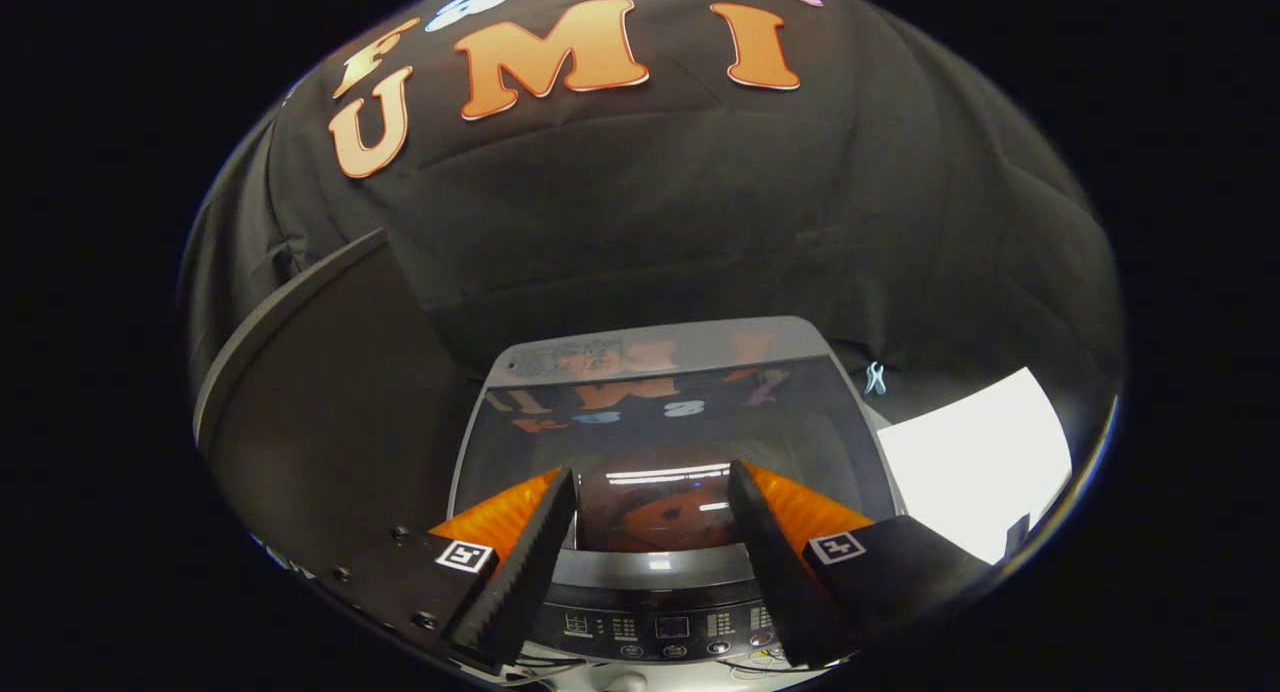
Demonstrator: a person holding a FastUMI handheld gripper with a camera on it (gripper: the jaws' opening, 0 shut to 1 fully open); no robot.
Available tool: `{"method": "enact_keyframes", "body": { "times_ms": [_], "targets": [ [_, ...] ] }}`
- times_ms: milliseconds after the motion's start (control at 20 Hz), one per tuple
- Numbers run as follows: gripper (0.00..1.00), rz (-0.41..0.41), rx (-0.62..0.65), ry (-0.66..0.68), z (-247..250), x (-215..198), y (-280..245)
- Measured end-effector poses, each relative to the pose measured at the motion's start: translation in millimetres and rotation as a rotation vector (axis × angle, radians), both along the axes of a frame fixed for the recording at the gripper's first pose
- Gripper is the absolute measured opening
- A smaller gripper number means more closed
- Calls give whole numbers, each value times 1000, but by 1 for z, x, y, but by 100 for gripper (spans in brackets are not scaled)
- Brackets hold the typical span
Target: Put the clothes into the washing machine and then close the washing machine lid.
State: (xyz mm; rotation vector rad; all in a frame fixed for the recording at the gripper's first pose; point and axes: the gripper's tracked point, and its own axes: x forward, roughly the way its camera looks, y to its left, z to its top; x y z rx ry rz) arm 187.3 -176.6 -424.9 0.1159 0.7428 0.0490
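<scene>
A top-loading washing machine [660,572] stands right below me, its control panel [668,627] nearest. The dark glass lid [660,422] lies flat over the tub and mirrors the booth wall and lamps. Because of that glare, I cannot tell what is inside the tub. My gripper [652,474] hovers over the front half of the lid, open. Its fingers [520,562] are spread wide with nothing between them, and I cannot tell whether the tips touch the glass.
A large dark curved panel with a grey rim [320,392] rises close to the machine's left side. On the right a bright white flat surface [975,462] adjoins the machine. A small pale clip [876,377] hangs on the black cloth wall behind.
</scene>
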Motion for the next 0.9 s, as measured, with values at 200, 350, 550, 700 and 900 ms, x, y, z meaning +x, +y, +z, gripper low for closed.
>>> {"method": "enact_keyframes", "body": {
  "times_ms": [200, 350, 550, 700, 900],
  "targets": [
    [99, -3, 4, -89, 49, -3, 0],
    [98, 1, -2, -161, 90, -10, 4],
    [98, 5, -8, -267, 148, -25, 9],
    [98, 9, -25, -364, 200, -42, 12],
    [98, -3, -37, -487, 269, -58, 15]
  ]
}}
